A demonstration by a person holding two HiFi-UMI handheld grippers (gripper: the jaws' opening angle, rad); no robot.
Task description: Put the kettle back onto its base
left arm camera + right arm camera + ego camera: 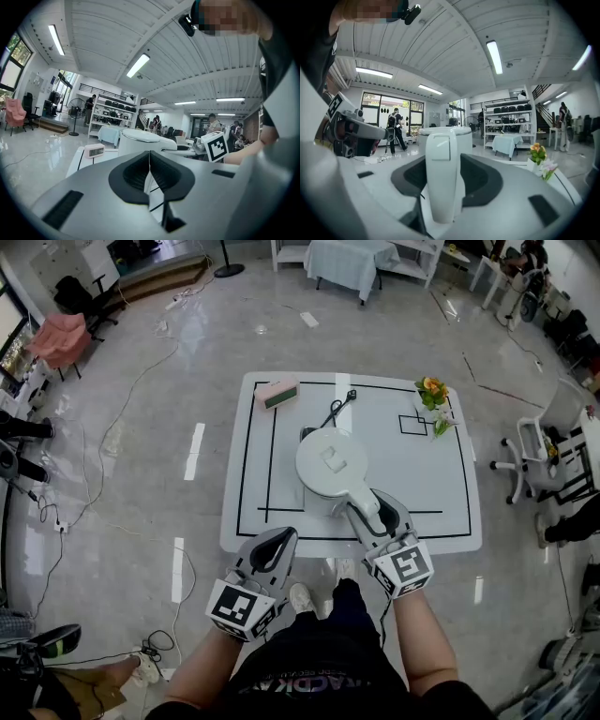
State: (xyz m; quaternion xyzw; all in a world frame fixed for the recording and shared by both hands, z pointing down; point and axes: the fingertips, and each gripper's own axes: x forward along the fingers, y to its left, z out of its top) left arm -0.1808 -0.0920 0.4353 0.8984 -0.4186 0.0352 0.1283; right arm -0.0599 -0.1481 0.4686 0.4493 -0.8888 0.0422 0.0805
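A white kettle stands upright near the front middle of the white table, its handle pointing toward me. A black cord runs out from behind it; the base under it is mostly hidden. My right gripper reaches in level around the handle, which stands between the jaws with narrow gaps at the pads, so it is open. My left gripper hovers at the table's front edge, left of the kettle, its jaws shut on nothing.
A small pink and green clock lies at the table's far left; it is also in the left gripper view. A vase of flowers stands at the far right. Office chairs stand to the right of the table.
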